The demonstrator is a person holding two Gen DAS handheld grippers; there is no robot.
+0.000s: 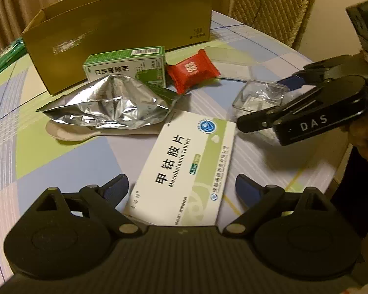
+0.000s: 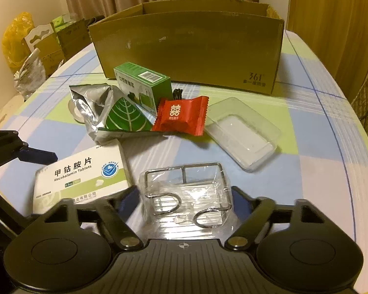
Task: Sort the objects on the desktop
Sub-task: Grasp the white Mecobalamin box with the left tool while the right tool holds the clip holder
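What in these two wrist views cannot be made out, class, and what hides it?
- Cardboard box interior: both views, hidden by its front wall.
- Spoon: left view, mostly under the foil pouch.
- Dark item: right view, behind the red packet.
- Tablet box small print: blurred.

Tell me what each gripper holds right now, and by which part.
Nothing is held. The left gripper straddles the white Mecobalamin tablet box, jaws clear of its sides; the right gripper brackets the plastic-wrapped wire rack without pressing.
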